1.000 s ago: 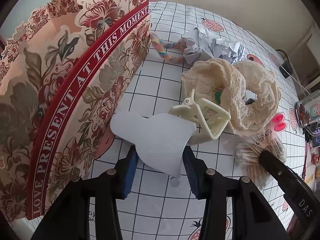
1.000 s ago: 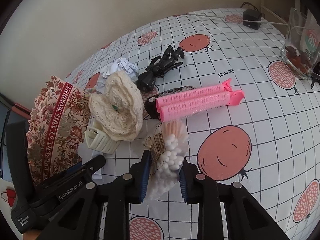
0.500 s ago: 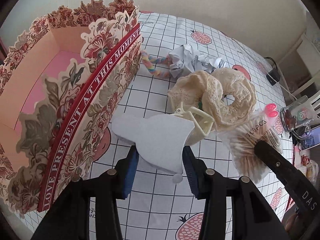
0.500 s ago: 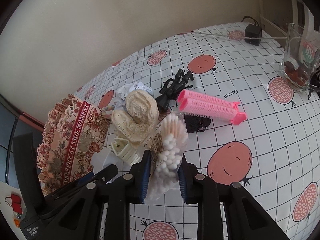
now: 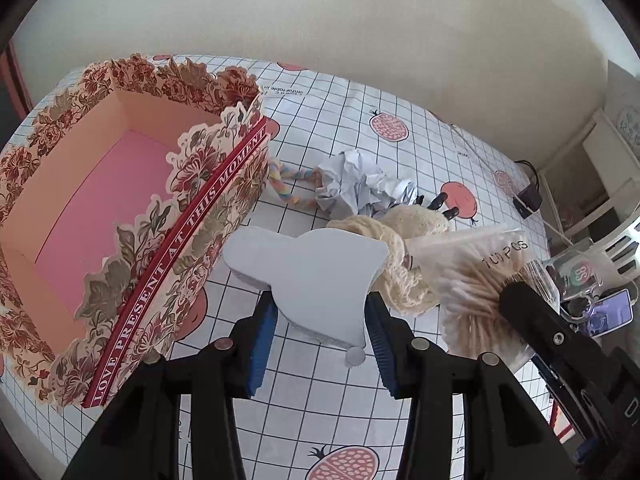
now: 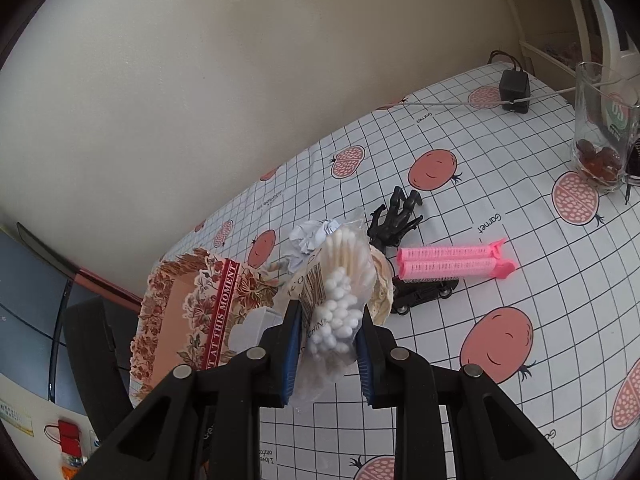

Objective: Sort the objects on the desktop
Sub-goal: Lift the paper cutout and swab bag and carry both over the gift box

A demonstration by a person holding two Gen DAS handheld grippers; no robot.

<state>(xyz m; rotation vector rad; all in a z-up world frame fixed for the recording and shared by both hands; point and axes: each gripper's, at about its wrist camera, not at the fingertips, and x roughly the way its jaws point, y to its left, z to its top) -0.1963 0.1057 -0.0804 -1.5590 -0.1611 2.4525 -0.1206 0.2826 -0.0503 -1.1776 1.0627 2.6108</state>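
Note:
My left gripper (image 5: 320,332) is shut on a flat white plastic piece (image 5: 320,272) and holds it above the table, right of the floral open box (image 5: 120,216) with a pink floor. My right gripper (image 6: 328,344) is shut on a clear bag of cotton swabs (image 6: 340,292), lifted above the table; the bag also shows in the left wrist view (image 5: 480,280). A cream lace scrunchie (image 5: 400,240) lies under both held things. The box shows at the left of the right wrist view (image 6: 200,312).
Crumpled paper (image 5: 360,188) and a rainbow rope (image 5: 288,188) lie beside the box. Pink hair rollers (image 6: 452,262), a black claw clip (image 6: 396,220), a black toy car (image 6: 424,292), a glass mug (image 6: 604,128) and a black adapter (image 6: 514,86) sit on the checked tablecloth (image 6: 520,200).
Both grippers have risen and pulled back with their loads. The box interior has come into view, and the cream claw clip is hidden behind the white piece.

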